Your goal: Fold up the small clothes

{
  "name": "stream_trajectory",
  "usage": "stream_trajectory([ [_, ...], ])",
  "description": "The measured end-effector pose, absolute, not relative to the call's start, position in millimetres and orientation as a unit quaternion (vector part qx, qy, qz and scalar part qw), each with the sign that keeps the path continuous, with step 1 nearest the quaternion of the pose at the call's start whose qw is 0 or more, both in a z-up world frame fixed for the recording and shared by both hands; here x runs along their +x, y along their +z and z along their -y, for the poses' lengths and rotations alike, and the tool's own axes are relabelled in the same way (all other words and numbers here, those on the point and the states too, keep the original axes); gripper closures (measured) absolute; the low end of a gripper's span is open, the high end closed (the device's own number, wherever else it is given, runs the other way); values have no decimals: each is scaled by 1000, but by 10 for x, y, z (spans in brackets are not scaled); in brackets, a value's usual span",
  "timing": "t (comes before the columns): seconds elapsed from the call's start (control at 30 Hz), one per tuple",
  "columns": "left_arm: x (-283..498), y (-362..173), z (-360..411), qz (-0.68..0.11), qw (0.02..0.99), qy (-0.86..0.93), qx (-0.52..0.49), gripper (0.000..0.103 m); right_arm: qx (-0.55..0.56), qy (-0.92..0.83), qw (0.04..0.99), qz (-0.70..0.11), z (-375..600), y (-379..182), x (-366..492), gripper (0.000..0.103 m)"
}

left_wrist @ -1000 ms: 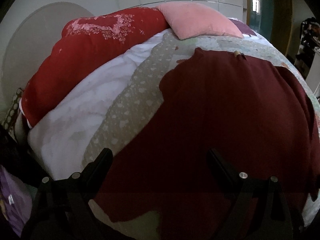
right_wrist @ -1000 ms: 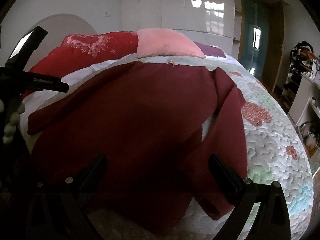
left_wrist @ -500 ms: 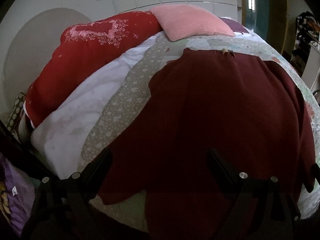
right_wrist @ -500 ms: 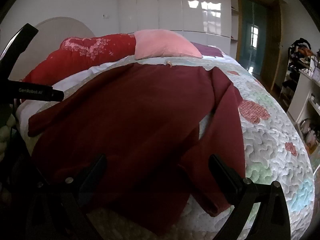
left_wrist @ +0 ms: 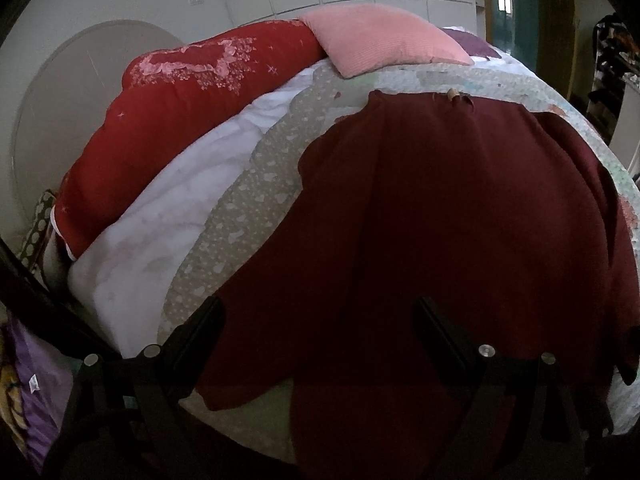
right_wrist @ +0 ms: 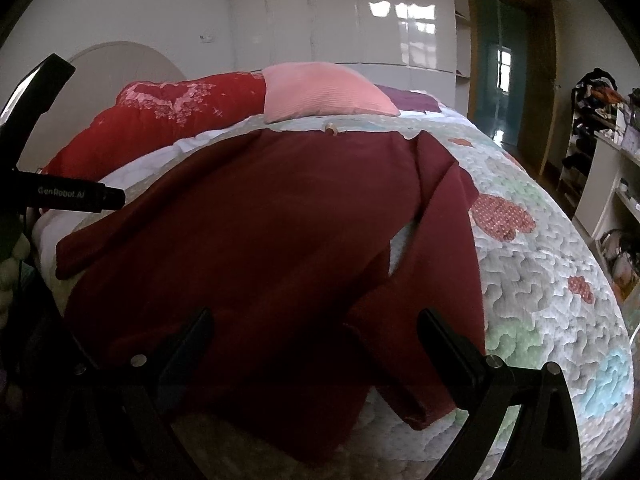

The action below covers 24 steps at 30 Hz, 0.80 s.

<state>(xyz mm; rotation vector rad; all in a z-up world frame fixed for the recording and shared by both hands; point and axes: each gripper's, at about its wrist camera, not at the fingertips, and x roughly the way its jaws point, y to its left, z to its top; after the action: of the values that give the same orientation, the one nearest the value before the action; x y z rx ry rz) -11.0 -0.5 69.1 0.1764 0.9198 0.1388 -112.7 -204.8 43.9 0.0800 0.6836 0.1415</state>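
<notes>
- We see the dark red garment (left_wrist: 460,220) spread flat on the bed's patchwork quilt (right_wrist: 532,280), collar at the far end, hem at the near edge
- Small tan tag (left_wrist: 453,94) at the collar, just near of the pink pillow (left_wrist: 380,36)
- Left sleeve (right_wrist: 132,220) stretches out to the left, over the grey dotted quilt border (left_wrist: 256,200)
- Right sleeve (right_wrist: 440,272) is folded down along the right side of the body; its cuff lies near the hem at the near right
- Left gripper (left_wrist: 316,320): fingers released, spread wide, nothing between them; they sit above the near left part of the garment, contact with the cloth we cannot tell
- Right gripper (right_wrist: 314,324): fingers released too, wide apart, empty; they frame the near hem and the cuff of the right sleeve
- In the right wrist view the left gripper (right_wrist: 60,196) shows at the far left edge, black body with white lettering, well apart from the right one
- Far left on the bed: red duvet (left_wrist: 180,108) with pink floral print, bunched up against the rounded headboard (left_wrist: 68,92); a white sheet (left_wrist: 168,216) lies between it and the quilt border
- Pink pillow touches the red duvet at the far end of the bed
- Background: glossy white wardrobe (right_wrist: 340,16) on the far wall, doorway (right_wrist: 504,64) to its right, cluttered shelves (right_wrist: 600,128) at far right
</notes>
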Motion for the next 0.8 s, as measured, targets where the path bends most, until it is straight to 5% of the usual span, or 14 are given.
stream_trajectory([
  [0.57,1308,344,-175,-452,883,25,125,9,33,49,946,-318,2192,564,-1076,0],
  [0.6,1385,300,-168,-459,879,22,127,13,33,46,945,-321,2206,560,-1057,0],
  [0.67,1558,244,-185,-476,872,7,113,55,32,38,943,-328,2225,546,-1018,0],
  [0.7,1624,246,-208,-486,869,-1,98,87,30,33,942,-332,2235,539,-996,0],
  [0.8,1781,387,-380,-474,877,37,71,92,23,22,941,-338,2279,515,-981,0],
])
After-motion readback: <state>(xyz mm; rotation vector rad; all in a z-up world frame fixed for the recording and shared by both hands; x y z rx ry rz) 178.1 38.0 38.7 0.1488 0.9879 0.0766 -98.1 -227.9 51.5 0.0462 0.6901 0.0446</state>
